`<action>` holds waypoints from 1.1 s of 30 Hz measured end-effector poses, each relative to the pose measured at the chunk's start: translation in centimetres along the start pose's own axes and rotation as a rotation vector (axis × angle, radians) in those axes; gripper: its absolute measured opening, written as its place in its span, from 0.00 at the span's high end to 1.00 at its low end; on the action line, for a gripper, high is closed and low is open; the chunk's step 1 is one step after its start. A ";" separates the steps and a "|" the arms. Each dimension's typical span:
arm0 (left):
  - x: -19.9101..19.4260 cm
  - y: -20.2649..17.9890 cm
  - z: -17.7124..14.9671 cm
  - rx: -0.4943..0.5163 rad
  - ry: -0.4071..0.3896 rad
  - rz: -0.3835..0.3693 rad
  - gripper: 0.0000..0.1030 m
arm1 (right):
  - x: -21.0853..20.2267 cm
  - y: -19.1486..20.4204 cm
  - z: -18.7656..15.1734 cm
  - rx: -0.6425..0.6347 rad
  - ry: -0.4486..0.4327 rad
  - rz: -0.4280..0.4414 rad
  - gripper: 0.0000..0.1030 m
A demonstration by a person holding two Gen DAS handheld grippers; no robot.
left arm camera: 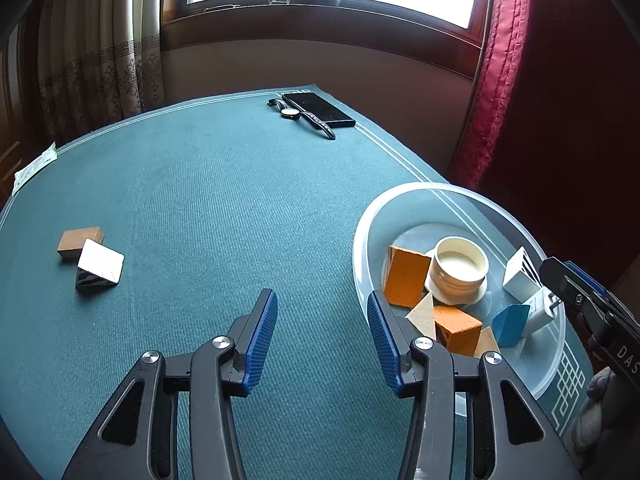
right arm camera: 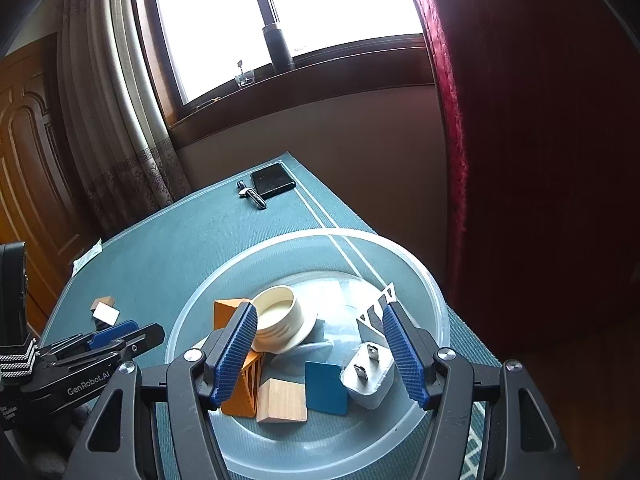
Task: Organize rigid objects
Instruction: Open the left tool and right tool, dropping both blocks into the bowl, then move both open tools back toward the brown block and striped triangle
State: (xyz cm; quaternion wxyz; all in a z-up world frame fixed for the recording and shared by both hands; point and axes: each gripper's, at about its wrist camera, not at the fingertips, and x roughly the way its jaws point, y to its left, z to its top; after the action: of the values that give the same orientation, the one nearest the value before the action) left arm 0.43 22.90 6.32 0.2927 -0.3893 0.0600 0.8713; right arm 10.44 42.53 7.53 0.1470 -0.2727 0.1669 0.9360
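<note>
A clear plastic bowl (left arm camera: 432, 187) (right arm camera: 304, 234) stands at the right of the green mat. It holds orange blocks (left arm camera: 406, 276), a cream jar lid (left arm camera: 460, 270) (right arm camera: 278, 314), a blue block (right arm camera: 326, 386), a wooden block (right arm camera: 282, 400) and a white plug charger (right arm camera: 368, 378). My right gripper (right arm camera: 320, 354) hovers open over the bowl, the charger lying just inside its right finger, untouched. My left gripper (left arm camera: 322, 340) is open over bare mat beside the bowl's left rim, with nothing between its fingers. A brown block (left arm camera: 80, 240) and a white-and-black wedge (left arm camera: 100, 268) lie together far left.
A black phone (left arm camera: 320, 110) and a wristwatch (left arm camera: 304, 116) lie at the mat's far edge under the window. A paper slip (left arm camera: 34, 168) sits on the left edge. A red curtain (left arm camera: 540, 100) hangs close on the right, a beige one at the back left.
</note>
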 end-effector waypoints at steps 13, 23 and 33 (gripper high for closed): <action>-0.7 4.1 -0.3 -0.089 -0.011 0.055 0.45 | -0.2 2.1 -1.0 -0.095 -0.027 0.017 0.29; -1.7 8.5 -1.2 -0.182 -0.017 0.119 0.43 | -0.5 2.9 -1.4 -0.121 -0.054 0.003 0.29; -3.0 13.6 -2.8 -0.252 -0.018 0.202 0.43 | -0.9 5.1 -2.1 -0.164 -0.038 0.094 0.28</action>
State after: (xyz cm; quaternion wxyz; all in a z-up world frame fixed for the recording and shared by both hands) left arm -3.71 9.38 4.85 0.1530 -0.4071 -0.0137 0.9004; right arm 10.21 36.93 7.58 0.0831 -0.2577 0.0995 0.9575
